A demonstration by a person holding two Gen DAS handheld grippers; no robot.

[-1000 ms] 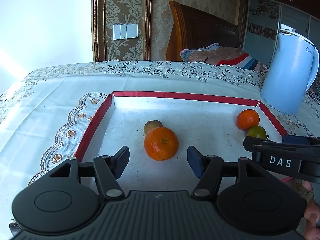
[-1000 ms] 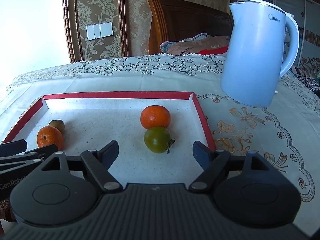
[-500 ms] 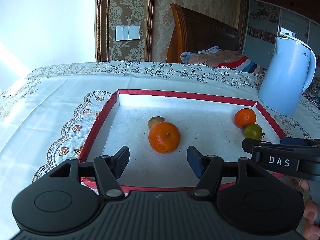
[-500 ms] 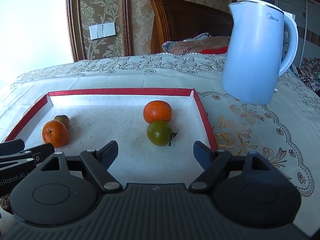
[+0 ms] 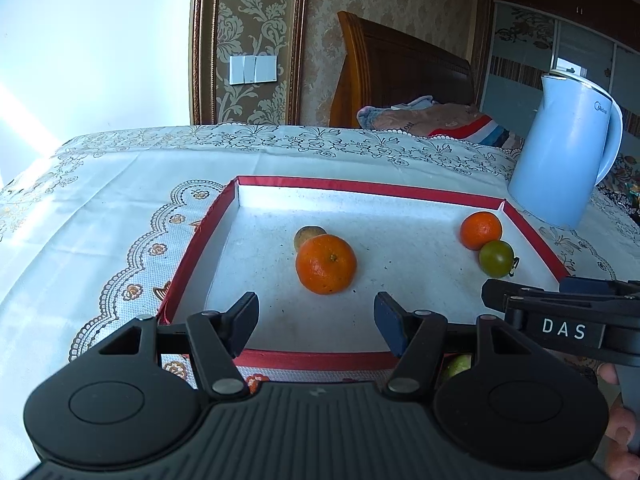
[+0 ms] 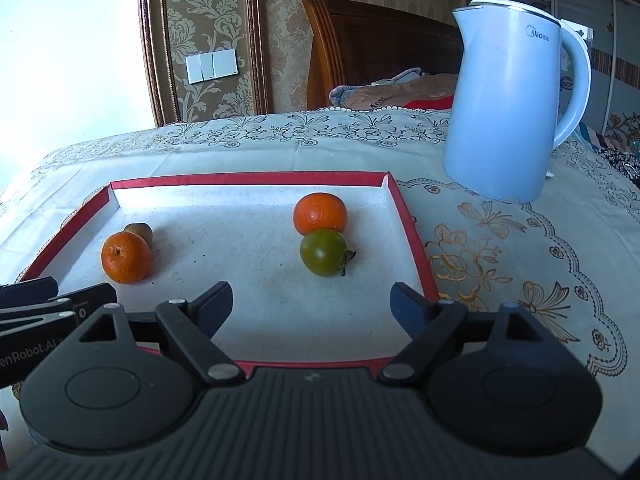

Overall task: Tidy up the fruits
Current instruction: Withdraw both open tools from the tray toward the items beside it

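Fruit sits paired in the tray (image 6: 416,240), so my right claw (image 6: 312,304) is opening, empty, facing the green fruit (image 6: 324,252) ahead, while my left claw (image 5: 316,314) waits open before the orange (image 5: 326,264).

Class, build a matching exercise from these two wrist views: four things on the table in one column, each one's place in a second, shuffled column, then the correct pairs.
Things
1. green tomato
2. pale blue kettle
3. small brownish fruit
4. right gripper

Places
A. on the tablecloth, outside the red-rimmed tray
B. just behind the left-hand orange
C. above the tray's near edge, jaws opening with nothing between them
D. against the near side of the right-hand orange

Pairs: 1-D, 2-A, 3-B, 4-C
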